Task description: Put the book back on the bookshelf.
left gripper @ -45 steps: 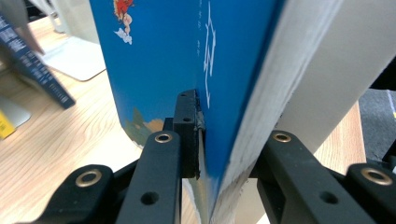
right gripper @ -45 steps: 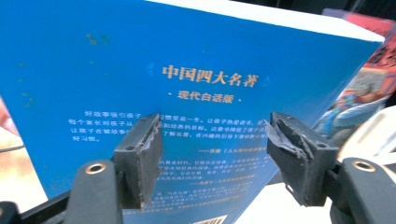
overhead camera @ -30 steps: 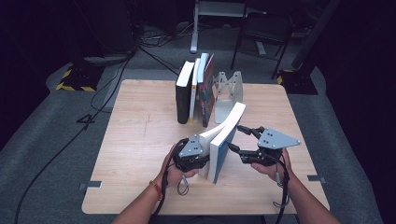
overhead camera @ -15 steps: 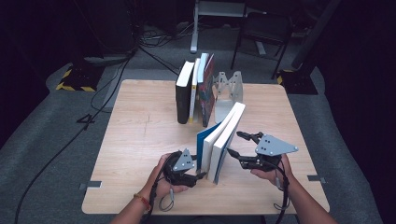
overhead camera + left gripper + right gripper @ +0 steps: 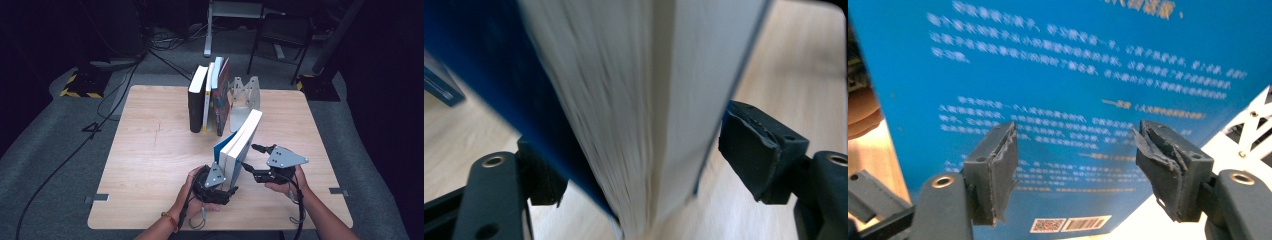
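Note:
A thick blue book (image 5: 241,140) stands on the table (image 5: 150,150), leaning back to the right with its page edge toward me. My left gripper (image 5: 230,189) sits low at its near bottom corner. In the left gripper view the book (image 5: 634,100) is between the jaws, which have just been opening; the right pad (image 5: 754,150) stands just off the cover. My right gripper (image 5: 249,156) is open to the right of the book. In the right gripper view it (image 5: 1075,150) faces the blue back cover (image 5: 1073,75), with nothing between its pads.
A row of upright books (image 5: 207,97), the leftmost black, stands at the back of the table against a grey metal bookend (image 5: 245,97). Cables and a chair base lie on the dark floor beyond. Bare wood spreads on the left half.
The left gripper has let go of the book, opened, and slid down toward the near edge. The right gripper has sunk a little. The book stays leaning in place.

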A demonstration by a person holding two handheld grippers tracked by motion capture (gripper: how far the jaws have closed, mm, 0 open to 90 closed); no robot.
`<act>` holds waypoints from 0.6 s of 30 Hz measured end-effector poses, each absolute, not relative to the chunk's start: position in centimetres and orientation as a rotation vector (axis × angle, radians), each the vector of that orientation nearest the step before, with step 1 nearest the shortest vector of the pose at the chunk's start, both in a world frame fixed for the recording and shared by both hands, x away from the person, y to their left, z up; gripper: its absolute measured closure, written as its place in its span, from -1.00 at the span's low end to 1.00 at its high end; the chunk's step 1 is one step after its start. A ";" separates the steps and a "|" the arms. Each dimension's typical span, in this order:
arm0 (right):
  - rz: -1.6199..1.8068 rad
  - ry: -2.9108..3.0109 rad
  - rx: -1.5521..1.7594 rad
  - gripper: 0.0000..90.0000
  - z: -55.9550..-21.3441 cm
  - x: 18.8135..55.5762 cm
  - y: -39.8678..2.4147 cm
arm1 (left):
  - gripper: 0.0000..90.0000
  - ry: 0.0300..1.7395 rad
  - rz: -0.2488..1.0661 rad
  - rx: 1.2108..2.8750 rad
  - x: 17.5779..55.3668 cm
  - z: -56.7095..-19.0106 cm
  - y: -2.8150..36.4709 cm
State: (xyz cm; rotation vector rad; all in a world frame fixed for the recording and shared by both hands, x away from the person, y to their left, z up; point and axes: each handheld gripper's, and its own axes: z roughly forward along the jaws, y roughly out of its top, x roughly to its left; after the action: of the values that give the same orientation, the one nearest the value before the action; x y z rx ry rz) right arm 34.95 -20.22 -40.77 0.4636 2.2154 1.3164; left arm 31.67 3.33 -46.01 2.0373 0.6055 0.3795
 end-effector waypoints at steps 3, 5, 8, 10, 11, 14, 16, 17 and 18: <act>1.312 2.214 0.488 -0.25 -41.0 35.3 -20.5 | -0.32 0.644 0.408 1.976 31.6 -45.9 3.1; 1.309 2.208 0.505 -0.26 -41.1 35.5 -20.7 | -0.24 0.646 0.439 1.948 31.5 -45.8 3.1; 1.290 2.182 0.514 -0.27 -41.0 35.7 -21.1 | -0.06 0.612 0.471 1.966 31.4 -45.6 3.4; 1.289 2.172 0.520 -0.29 -40.9 35.8 -21.5 | 0.09 0.612 0.462 1.979 31.7 -45.3 4.1; 1.289 2.172 0.520 -0.29 -40.9 35.8 -21.5 | 0.16 0.612 0.462 1.979 31.7 -45.3 4.1; 1.284 2.172 0.527 -0.30 -40.8 36.0 -22.3 | 0.24 0.613 0.426 1.986 32.2 -45.1 4.9; 1.281 2.178 0.529 -0.31 -40.8 36.2 -22.6 | 0.26 0.574 0.388 2.007 32.7 -44.9 6.0; 1.273 2.181 0.532 -0.31 -40.9 36.3 -22.8 | 0.27 0.553 0.379 2.019 32.7 -44.9 6.4; 1.271 2.185 0.537 -0.31 -40.9 36.4 -23.0 | 0.28 0.517 0.380 2.049 32.8 -44.7 7.0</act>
State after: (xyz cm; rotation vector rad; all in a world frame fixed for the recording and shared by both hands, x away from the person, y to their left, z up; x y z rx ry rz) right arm 36.36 -23.00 -40.95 0.5367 2.1849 1.2712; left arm 32.81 7.02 -44.69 2.0487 0.5173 0.3800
